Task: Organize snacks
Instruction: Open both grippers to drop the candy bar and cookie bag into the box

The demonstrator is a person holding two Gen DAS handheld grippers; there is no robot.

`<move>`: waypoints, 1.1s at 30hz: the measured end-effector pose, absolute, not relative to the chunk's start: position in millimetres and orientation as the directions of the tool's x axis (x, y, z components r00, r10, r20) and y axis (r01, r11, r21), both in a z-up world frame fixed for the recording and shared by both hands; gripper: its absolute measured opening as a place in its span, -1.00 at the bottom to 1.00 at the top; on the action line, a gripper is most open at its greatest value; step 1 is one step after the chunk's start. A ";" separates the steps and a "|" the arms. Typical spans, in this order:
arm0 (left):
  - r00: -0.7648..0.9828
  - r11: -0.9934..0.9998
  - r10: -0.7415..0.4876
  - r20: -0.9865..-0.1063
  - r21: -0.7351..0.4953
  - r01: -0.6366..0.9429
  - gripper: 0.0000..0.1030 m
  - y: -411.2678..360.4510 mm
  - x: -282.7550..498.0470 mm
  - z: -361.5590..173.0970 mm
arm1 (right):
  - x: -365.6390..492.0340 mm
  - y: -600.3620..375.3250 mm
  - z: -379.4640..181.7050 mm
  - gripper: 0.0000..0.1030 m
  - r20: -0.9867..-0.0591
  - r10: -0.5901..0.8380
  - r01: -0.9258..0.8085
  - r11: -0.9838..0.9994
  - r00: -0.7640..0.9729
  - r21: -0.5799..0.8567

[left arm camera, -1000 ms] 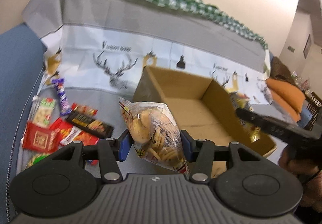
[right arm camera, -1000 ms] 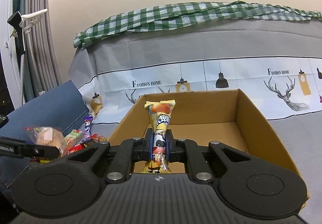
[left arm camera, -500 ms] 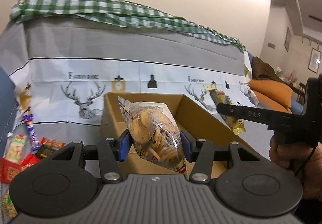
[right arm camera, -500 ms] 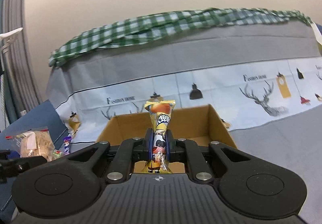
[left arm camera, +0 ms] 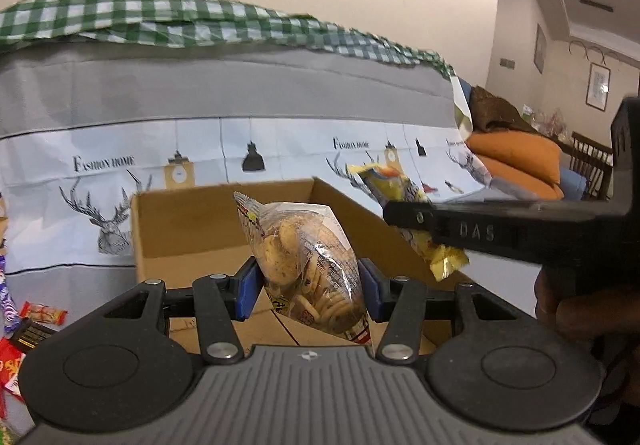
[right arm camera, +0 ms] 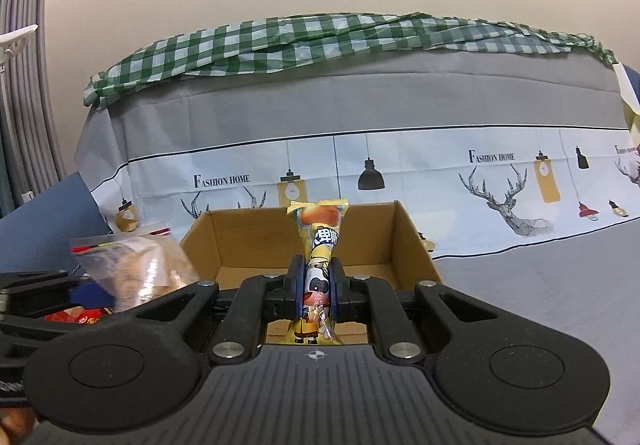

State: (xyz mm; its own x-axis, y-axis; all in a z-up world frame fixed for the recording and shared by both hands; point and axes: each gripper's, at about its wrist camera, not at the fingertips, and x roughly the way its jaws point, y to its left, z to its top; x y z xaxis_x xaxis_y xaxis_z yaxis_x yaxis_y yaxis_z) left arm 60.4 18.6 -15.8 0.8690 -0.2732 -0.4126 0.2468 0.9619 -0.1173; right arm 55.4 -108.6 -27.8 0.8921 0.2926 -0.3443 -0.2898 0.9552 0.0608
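Above the near edge of the open cardboard box the left gripper holds a clear bag of round biscuits, its blue pads pressed against the bag's two sides at a middling spread; the bag stands tilted, its sealed top leaning left, its lower corner hanging just over the gripper body; the box floor shows bare behind it. To the right of the box, in the left wrist view, the right gripper reaches in as a black bar, gripped by a hand, and carries a yellow snack packet at a slant over the box's right wall. In the right wrist view that same gripper is clamped narrow on the packet, which stands upright between the pads, its crimped top against the box's far wall. Left of the box a few loose snacks lie on the grey printed cloth; the biscuit bag appears blurred there too, at the box's left near corner. Behind the box the cloth rises with deer and lamp prints; a green checked cloth lies along its top.
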 end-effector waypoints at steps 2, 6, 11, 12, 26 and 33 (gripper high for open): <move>0.850 0.958 -0.287 -0.441 -0.126 0.258 0.51 16.9 63.1 -19.6 | 55.7 -108.2 -26.8 -0.74 -0.347 0.284 -0.281 0.958 0.894 0.059; 0.870 0.962 -0.271 -0.412 -0.104 0.251 0.65 17.3 60.0 -19.5 | 56.3 -106.7 -25.2 -0.04 -0.352 0.250 -0.245 0.968 0.902 0.059; 0.880 0.963 -0.270 -0.391 -0.114 0.245 0.60 26.6 57.4 -18.7 | 55.9 -102.6 -24.1 0.08 -0.355 0.241 -0.239 0.970 0.903 0.051; 0.880 0.962 -0.271 -0.389 -0.116 0.246 0.57 28.4 56.3 -17.9 | 55.5 -100.9 -24.2 0.08 -0.355 0.241 -0.240 0.970 0.903 0.047; 0.848 0.962 -0.185 -0.497 -0.269 0.052 0.48 118.8 45.6 -12.5 | 47.9 -62.5 -26.0 0.02 -0.352 0.305 -0.308 0.950 0.885 0.051; 0.790 0.974 -0.027 -0.612 -0.194 -0.117 0.53 187.8 38.0 -19.3 | 37.5 -19.0 -27.0 -0.31 -0.347 0.420 -0.421 0.904 0.839 0.076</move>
